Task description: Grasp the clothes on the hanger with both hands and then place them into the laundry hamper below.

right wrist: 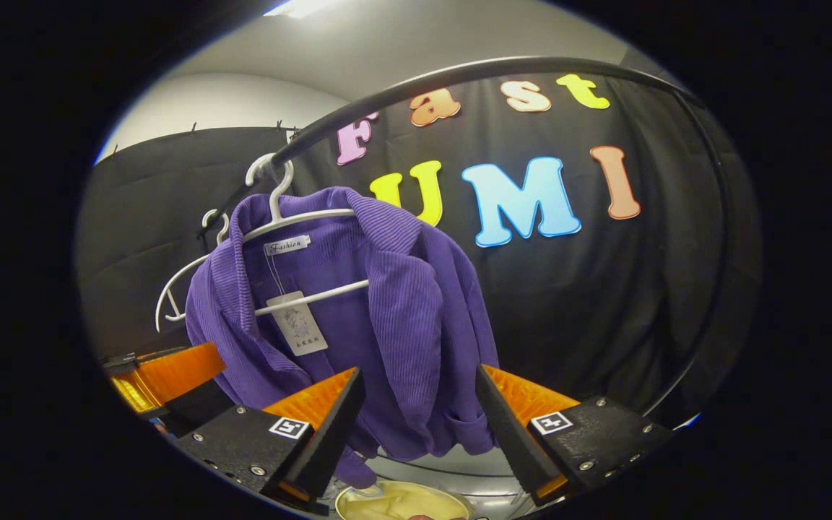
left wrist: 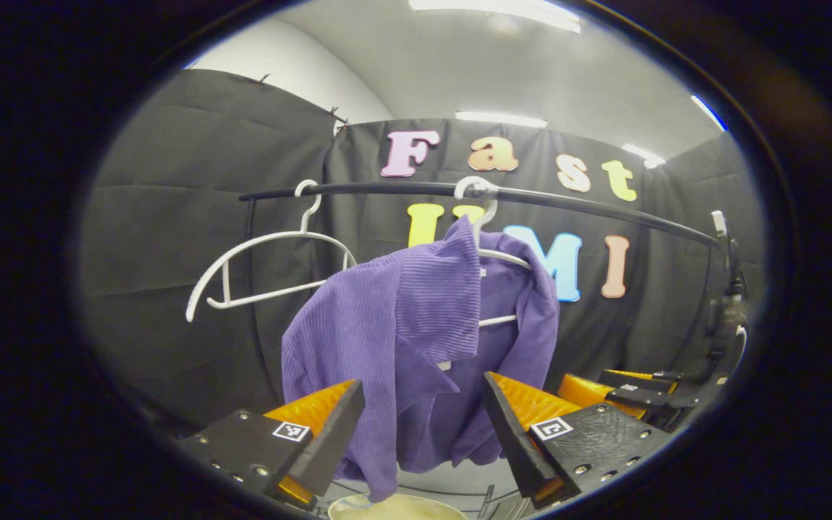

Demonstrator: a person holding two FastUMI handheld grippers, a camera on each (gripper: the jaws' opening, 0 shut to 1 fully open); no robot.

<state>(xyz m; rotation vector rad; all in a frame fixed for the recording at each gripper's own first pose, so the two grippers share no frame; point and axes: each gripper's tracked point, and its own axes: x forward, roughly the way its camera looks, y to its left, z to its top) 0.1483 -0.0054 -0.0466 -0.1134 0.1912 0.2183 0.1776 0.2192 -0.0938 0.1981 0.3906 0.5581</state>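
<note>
A purple ribbed garment (left wrist: 416, 347) (right wrist: 401, 318) hangs on a white hanger (left wrist: 492, 253) (right wrist: 300, 217) from a black rail (left wrist: 568, 202) (right wrist: 416, 83). My left gripper (left wrist: 419, 426) is open, its fingers either side of the garment's lower part, just short of the cloth. My right gripper (right wrist: 416, 426) is open too, framing the garment's right hem from the other side. The right gripper also shows at the right edge of the left gripper view (left wrist: 625, 393). Below the garment the pale rim of the laundry hamper (left wrist: 398, 508) (right wrist: 401, 500) peeks in.
An empty white hanger (left wrist: 264, 267) (right wrist: 178, 289) hangs on the same rail, left of the garment. A paper tag (right wrist: 300, 323) dangles inside the garment's collar. The rail's upright post (left wrist: 726, 289) stands at the right.
</note>
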